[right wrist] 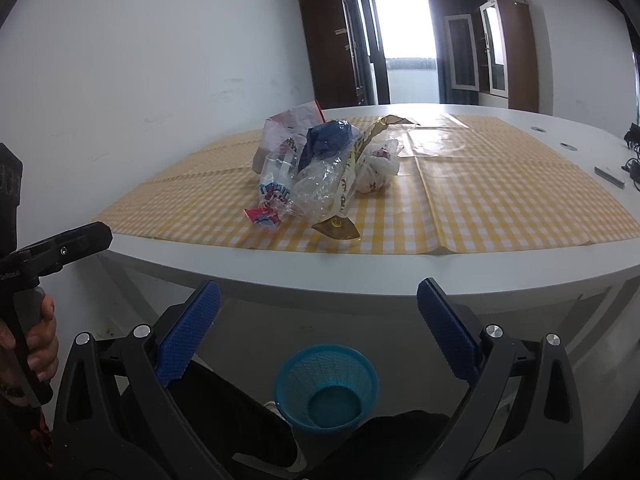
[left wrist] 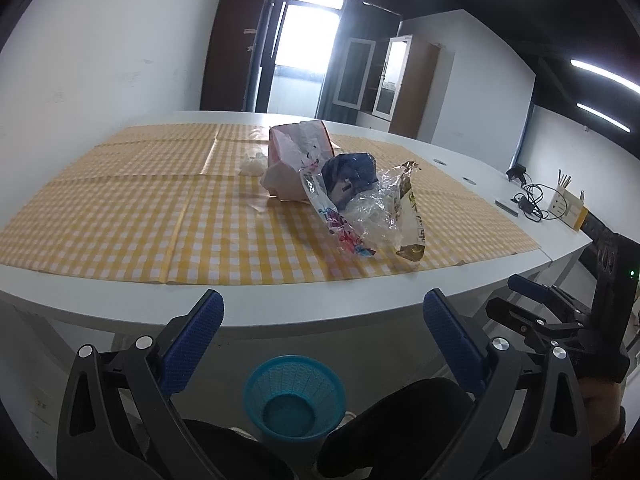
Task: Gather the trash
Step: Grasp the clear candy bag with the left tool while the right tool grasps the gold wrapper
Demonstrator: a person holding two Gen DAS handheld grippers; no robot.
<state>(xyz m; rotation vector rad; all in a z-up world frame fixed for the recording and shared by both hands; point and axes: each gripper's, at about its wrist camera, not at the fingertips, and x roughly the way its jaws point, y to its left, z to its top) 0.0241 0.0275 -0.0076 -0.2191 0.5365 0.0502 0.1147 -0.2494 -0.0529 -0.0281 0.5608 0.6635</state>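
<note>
Left wrist view
Left gripper (left wrist: 322, 322): jaws spread wide, holding nothing, short of the table (left wrist: 280, 312) edge.
Trash pile (left wrist: 340, 184): wrappers and bags heaped on the checked cloth (left wrist: 140, 216).
Blue basket (left wrist: 294, 398): on the floor below the table.

Right wrist view
Right gripper (right wrist: 318, 312): jaws released, empty.
Trash pile (right wrist: 320, 176): mid-cloth on the table.
Blue basket (right wrist: 326, 388): under the table edge.

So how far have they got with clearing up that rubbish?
Nothing looks done yet. The blue basket on the floor looks empty, and the wrappers and bags sit piled on the checked tablecloth. The left gripper and right gripper are both open, holding nothing, short of the table edge. All the picking up is left.
</note>
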